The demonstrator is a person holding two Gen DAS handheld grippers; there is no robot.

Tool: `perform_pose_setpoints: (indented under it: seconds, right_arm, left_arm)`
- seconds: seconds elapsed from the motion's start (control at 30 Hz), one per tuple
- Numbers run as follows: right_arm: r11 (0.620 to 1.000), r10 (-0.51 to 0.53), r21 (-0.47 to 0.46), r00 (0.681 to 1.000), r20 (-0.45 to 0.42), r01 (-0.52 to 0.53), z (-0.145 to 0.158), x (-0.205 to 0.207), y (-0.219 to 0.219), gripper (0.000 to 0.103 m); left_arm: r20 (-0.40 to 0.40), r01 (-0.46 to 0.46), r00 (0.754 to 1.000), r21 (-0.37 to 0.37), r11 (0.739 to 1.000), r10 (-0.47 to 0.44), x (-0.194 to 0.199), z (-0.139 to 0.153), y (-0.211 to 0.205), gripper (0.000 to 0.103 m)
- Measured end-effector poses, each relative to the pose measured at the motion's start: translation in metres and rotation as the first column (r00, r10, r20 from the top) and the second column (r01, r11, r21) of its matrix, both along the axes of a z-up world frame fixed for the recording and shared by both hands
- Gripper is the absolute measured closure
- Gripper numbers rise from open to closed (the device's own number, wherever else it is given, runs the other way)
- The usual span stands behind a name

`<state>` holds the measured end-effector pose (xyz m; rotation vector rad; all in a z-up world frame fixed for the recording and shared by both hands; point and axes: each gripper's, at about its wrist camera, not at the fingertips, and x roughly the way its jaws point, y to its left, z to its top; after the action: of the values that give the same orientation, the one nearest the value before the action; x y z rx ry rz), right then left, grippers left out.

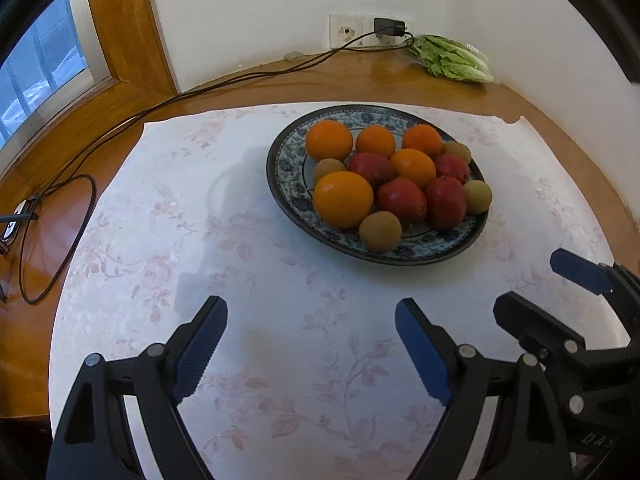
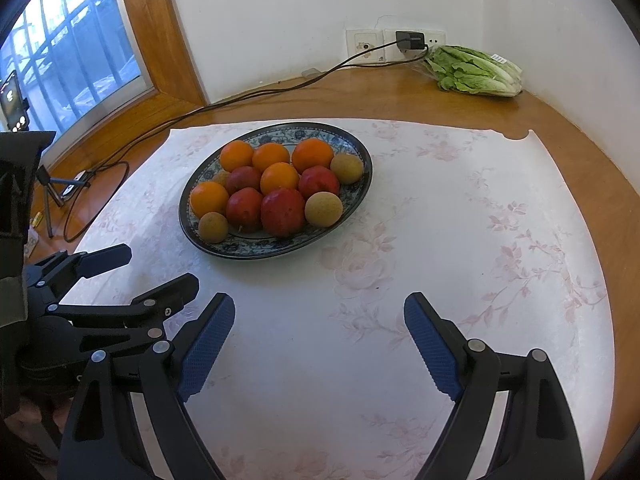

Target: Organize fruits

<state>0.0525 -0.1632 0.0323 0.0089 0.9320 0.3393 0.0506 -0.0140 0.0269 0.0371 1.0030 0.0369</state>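
I count five oranges (image 1: pixel 342 199), four red fruits (image 1: pixel 401 200) and four brown ones (image 1: pixel 380 231) on the plate (image 1: pixel 286 160). Both my left tongs (image 1: pixel 311 312) and right tongs (image 2: pixel 319 307) gape empty near it.

Lettuce (image 2: pixel 476 70) lies by a wall socket (image 2: pixel 400 46); a black cable (image 2: pixel 256 94) trails across the wooden table (image 2: pixel 400 100), beside a window (image 2: pixel 68 52).

Bare cloth (image 1: pixel 280 280) before both tongs, heaped plate (image 1: pixel 280 184) ahead, cable (image 1: pixel 120 128) far left
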Motion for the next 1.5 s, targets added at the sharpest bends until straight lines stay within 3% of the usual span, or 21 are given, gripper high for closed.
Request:
perform_pose_setpoints:
  seconds: [1.5]
  right_arm:
    - [1.0,-0.003,0.009,1.0,-0.014,0.004,-0.0049,0.0,-0.0005,0.014]
  left_arm:
    - [-0.022,-0.004,1.0,0.003,1.0,0.004,0.0,-0.0068,-0.0012,0.014]
